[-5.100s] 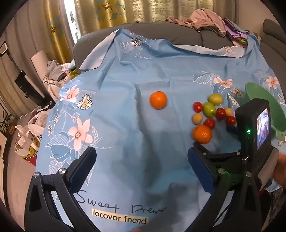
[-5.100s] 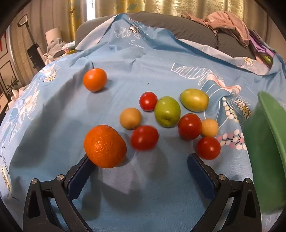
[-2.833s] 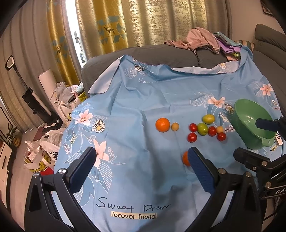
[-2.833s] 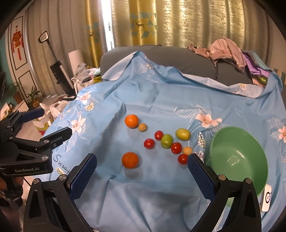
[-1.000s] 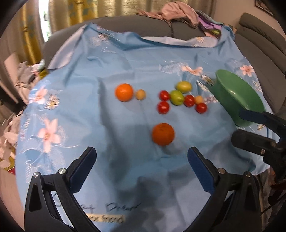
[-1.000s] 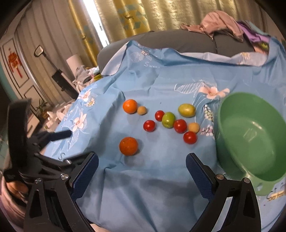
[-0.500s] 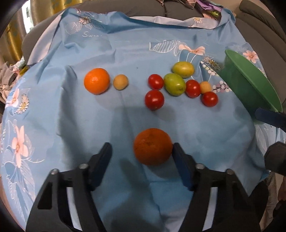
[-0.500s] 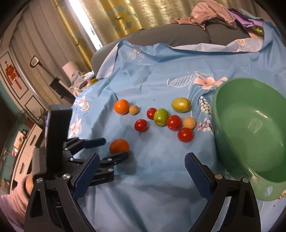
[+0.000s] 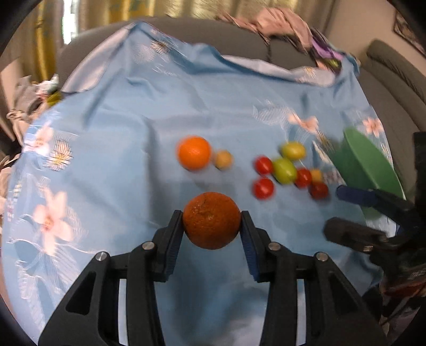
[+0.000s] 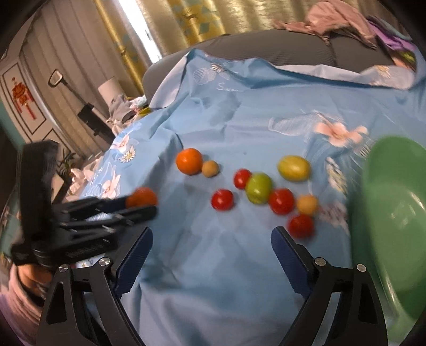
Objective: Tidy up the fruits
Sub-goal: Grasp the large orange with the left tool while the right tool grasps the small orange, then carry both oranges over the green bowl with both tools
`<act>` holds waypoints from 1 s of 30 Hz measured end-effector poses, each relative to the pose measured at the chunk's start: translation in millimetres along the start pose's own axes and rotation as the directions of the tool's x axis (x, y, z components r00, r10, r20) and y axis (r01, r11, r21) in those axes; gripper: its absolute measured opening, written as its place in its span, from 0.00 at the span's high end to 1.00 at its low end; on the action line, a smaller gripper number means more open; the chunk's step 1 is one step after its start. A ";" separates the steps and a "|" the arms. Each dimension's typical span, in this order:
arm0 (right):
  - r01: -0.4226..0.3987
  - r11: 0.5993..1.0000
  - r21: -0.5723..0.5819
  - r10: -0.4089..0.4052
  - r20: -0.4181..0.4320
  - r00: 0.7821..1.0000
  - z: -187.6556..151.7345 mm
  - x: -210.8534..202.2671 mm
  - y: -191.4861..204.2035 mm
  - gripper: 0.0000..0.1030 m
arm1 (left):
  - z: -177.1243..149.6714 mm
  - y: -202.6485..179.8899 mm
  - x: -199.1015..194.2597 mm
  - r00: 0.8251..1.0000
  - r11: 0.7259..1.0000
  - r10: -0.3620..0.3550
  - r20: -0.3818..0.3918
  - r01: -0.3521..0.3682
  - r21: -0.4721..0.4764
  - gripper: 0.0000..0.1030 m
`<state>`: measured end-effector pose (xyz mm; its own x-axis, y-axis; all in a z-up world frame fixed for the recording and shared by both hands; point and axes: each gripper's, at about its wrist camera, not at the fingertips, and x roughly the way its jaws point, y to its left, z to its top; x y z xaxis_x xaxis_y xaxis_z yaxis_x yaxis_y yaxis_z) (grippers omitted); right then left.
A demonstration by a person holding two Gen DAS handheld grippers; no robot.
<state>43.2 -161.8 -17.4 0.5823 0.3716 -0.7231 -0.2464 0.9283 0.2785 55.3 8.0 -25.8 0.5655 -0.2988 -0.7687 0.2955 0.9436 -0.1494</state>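
A dark orange [image 9: 210, 213] sits on the blue cloth between the pads of my left gripper [image 9: 211, 223], whose jaws are closing and press on both its sides. The right wrist view shows the same orange [image 10: 142, 197] at the left gripper's tips. My right gripper [image 10: 213, 239] hovers over bare cloth, jaws wide but closing, nothing between them. Beyond lie a brighter orange [image 9: 194, 152], a small tan fruit [image 9: 223, 159], several red tomatoes [image 10: 222, 199] and two green fruits [image 10: 258, 187]. A green bowl [image 10: 394, 213] stands at the right.
The blue floral cloth [image 9: 119, 133] covers a grey sofa, with a heap of clothes [image 9: 279, 21] on the backrest. A person's hand and sleeve [image 10: 24, 279] hold the left gripper at the lower left of the right wrist view. Clutter [image 10: 125, 111] lies on the floor left.
The left gripper's jaws came in from wide open onto the near orange as it moved up to it. The right gripper moved closer to the fruit, and the bowl slid to its view's right edge.
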 end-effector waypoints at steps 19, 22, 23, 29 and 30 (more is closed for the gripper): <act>0.042 0.962 -0.270 -0.082 -0.142 0.986 76.3 141.0 43.5 0.35 | 5.8 56.3 -20.8 0.997 0.996 0.059 0.058 -0.055 -0.075 0.59; 0.038 0.959 -0.282 -0.086 -0.158 0.984 77.9 149.2 44.5 0.54 | 4.5 57.0 -20.1 0.997 0.996 0.049 0.054 -0.045 -0.075 0.59; 0.034 0.958 -0.284 -0.082 -0.160 0.984 78.2 150.3 45.1 0.54 | 5.1 57.4 -19.9 0.997 0.996 0.049 0.053 -0.045 -0.075 0.59; 0.027 0.966 -0.258 -0.060 -0.121 0.991 75.8 126.8 45.6 0.55 | 3.6 50.8 -21.3 0.998 0.997 0.045 0.048 -0.042 -0.061 0.59; 0.028 0.968 -0.248 -0.057 -0.108 0.993 75.2 118.5 45.2 0.55 | 3.0 48.2 -22.5 0.998 0.998 0.043 0.048 -0.040 -0.056 0.59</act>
<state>159.3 -74.6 -43.0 0.5083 0.3144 -0.8018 -0.4140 0.9055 0.0926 59.2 59.8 -13.9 0.6138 -0.2644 -0.7438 0.2287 0.9614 -0.1530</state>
